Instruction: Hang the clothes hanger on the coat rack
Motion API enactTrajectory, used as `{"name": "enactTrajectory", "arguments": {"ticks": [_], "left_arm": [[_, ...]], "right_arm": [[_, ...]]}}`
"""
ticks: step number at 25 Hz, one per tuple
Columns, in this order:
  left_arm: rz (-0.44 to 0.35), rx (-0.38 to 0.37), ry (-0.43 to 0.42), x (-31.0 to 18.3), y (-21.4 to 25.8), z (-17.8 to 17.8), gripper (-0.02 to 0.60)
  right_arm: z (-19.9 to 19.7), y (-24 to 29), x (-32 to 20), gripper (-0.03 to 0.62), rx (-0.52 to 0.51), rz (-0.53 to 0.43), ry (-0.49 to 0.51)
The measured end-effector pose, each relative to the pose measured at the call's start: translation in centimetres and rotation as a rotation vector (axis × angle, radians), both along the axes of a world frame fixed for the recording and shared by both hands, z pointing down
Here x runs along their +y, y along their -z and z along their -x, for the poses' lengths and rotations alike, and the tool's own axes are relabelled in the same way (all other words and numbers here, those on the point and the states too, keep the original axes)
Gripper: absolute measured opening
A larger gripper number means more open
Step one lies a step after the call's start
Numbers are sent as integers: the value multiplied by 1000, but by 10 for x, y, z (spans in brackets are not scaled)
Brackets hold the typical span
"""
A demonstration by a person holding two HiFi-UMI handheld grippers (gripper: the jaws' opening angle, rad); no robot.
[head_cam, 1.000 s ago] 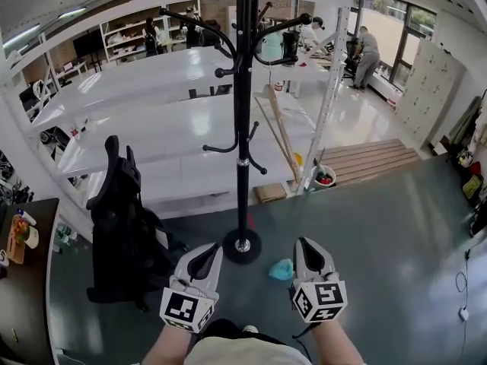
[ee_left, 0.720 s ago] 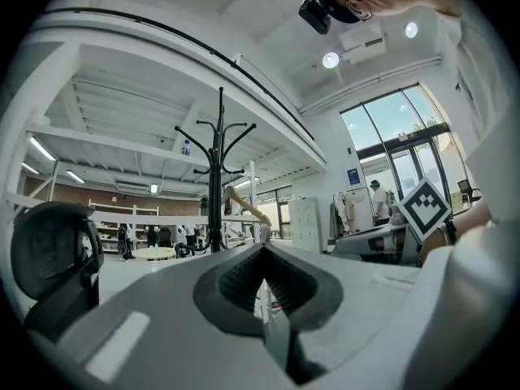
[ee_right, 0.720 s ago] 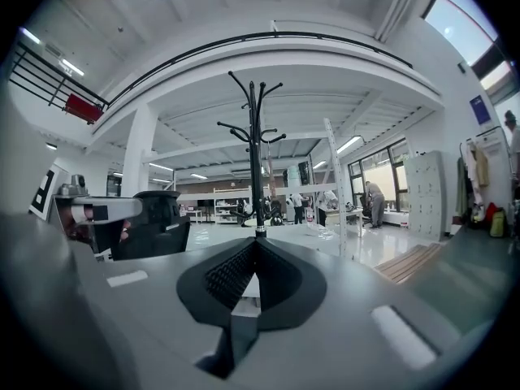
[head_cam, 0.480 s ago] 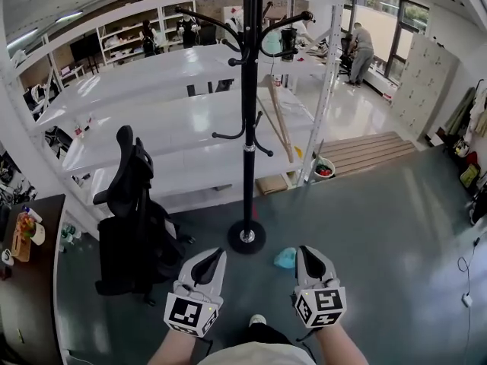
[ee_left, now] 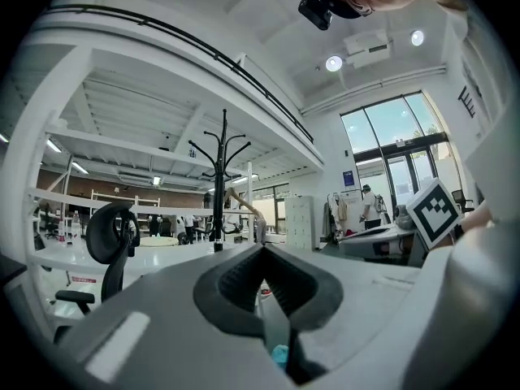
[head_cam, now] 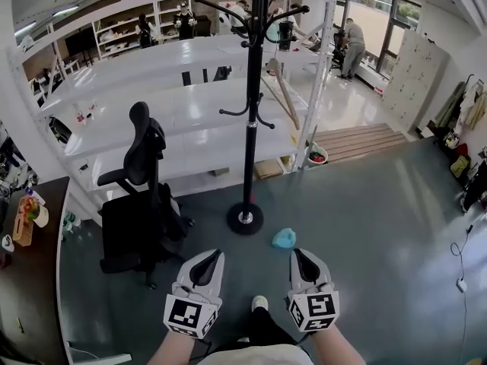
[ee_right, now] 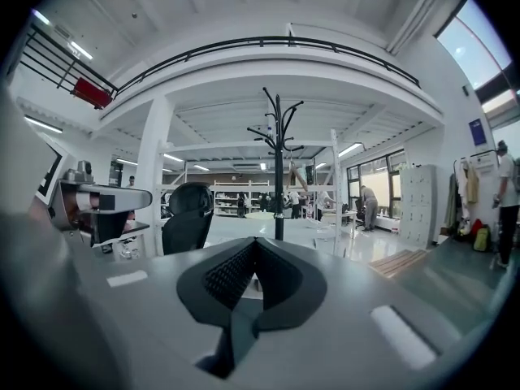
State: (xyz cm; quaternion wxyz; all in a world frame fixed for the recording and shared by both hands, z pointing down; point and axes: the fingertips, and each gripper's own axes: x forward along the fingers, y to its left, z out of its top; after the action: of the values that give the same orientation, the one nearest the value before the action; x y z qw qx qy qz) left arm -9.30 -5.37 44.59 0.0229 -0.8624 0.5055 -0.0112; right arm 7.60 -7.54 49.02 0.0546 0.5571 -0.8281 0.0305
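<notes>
The black coat rack (head_cam: 251, 120) stands on its round base (head_cam: 245, 219) ahead of me, with bare curved hooks at the top. It also shows far off as the coat rack (ee_left: 218, 185) in the left gripper view and the coat rack (ee_right: 279, 169) in the right gripper view. No clothes hanger is clearly visible. A small light-blue object (head_cam: 284, 238) lies on the floor right of the base. My left gripper (head_cam: 217, 254) and right gripper (head_cam: 293, 252) are held low and side by side, short of the rack, both shut with nothing between the jaws.
A black office chair (head_cam: 141, 196) stands left of the rack. White shelving (head_cam: 152, 105) runs behind it, with a wooden pallet (head_cam: 358, 139) at the right. A dark desk (head_cam: 30, 242) sits at the far left. People (head_cam: 351, 48) stand far back. My shoe (head_cam: 259, 303) shows between the grippers.
The view has drawn back from the coat rack: its base and the chair now lie farther from the grippers. Both grippers stay shut and side by side.
</notes>
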Motion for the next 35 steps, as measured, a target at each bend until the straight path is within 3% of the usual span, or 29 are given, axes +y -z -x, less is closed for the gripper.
{"name": "enactTrajectory", "arguments": {"ticks": [19, 35], "left_arm": [[-35, 9, 38, 95, 17, -3, 0], [-47, 7, 65, 101, 22, -11, 0]], "right_arm": [[1, 15, 92, 25, -3, -23, 20], [-4, 13, 98, 26, 17, -9, 47]]}}
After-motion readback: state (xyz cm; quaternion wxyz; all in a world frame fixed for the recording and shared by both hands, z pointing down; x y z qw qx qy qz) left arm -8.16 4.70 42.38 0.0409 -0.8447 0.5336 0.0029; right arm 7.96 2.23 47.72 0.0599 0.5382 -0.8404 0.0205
